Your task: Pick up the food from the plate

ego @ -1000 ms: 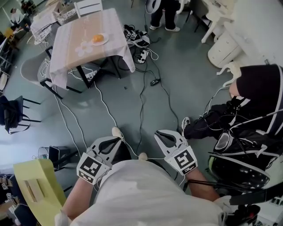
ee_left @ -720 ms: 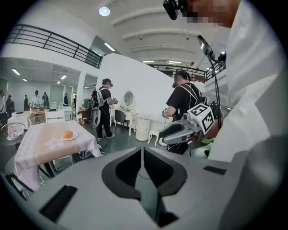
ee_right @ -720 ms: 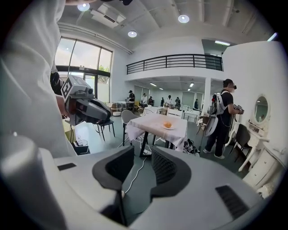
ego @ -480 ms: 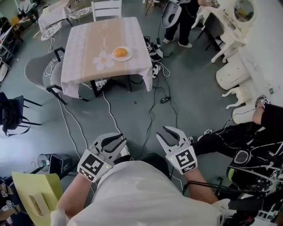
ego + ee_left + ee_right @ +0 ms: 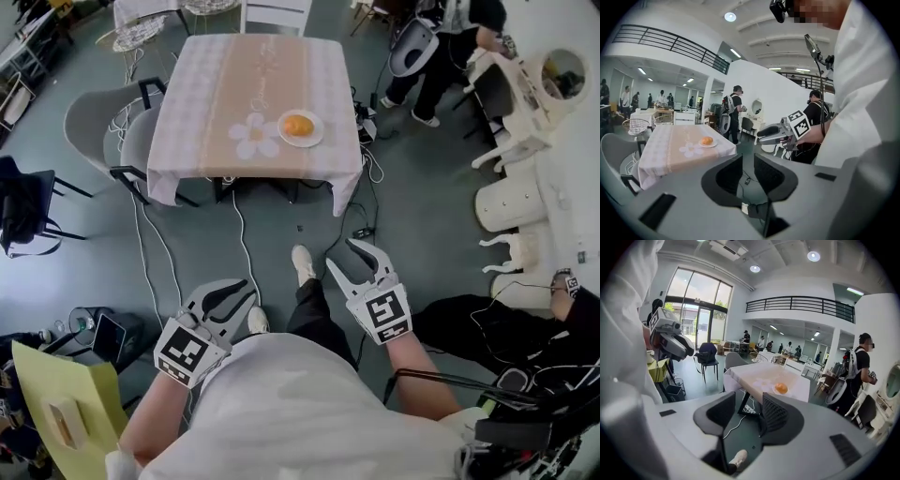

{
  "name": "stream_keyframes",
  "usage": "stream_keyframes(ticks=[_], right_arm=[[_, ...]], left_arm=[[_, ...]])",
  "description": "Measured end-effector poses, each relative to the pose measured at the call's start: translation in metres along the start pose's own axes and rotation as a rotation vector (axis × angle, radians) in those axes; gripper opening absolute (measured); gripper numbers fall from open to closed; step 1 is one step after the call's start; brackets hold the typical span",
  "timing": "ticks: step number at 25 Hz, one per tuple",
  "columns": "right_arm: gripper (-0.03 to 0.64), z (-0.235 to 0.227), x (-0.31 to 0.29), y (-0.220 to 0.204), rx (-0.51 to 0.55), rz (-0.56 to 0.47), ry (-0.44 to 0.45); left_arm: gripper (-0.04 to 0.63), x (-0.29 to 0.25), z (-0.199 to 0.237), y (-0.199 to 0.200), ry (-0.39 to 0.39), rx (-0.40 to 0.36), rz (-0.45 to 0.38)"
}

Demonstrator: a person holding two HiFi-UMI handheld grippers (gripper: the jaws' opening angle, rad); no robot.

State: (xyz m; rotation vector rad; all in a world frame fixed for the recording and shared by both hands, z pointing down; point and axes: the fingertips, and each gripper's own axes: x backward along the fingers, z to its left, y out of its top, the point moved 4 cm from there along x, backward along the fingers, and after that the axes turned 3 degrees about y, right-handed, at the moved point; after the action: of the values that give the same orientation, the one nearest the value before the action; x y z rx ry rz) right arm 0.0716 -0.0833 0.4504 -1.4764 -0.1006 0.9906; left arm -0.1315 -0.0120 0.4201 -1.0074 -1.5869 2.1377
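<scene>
An orange round piece of food (image 5: 298,125) lies on a white plate (image 5: 317,137) on a table with a pale cloth (image 5: 216,103), several steps ahead of me. It also shows far off as the food (image 5: 707,140) and the food (image 5: 781,388). My left gripper (image 5: 247,292) hangs low at my left side, with a narrow gap between its jaws and nothing in them. My right gripper (image 5: 341,255) is held out at my right, its jaws opening and empty. Both grippers are well short of the table.
Grey chairs (image 5: 98,122) stand at the table's left and a white chair (image 5: 277,14) at its far side. Cables (image 5: 242,239) trail over the floor under and in front of it. White furniture (image 5: 511,202) and a person in black (image 5: 525,337) are at the right.
The table with the plate has come nearer and toward the middle of the head view. The right gripper's jaws have spread apart. Both grippers stay low in front of me.
</scene>
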Motion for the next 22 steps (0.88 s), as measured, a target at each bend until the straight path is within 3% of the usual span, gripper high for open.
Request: stream_keyframes(ticks=[7,15,22], right_arm=[[0.226,-0.100,-0.114,0.017,0.084,-0.006,0.124],[0.283,-0.202,-0.236,0.021,0.187,0.039,0.263],[0.339,-0.240,-0.333,-0.004,0.276,0.183,0.353]], left_arm=[[0.072,-0.051,0.069,0.032,0.160,0.165,-0.028],[0.075,-0.107,0.117,0.086,0.312,0.188,-0.024],[0.075,-0.117,0.140,0.095,0.469,0.301,-0.003]])
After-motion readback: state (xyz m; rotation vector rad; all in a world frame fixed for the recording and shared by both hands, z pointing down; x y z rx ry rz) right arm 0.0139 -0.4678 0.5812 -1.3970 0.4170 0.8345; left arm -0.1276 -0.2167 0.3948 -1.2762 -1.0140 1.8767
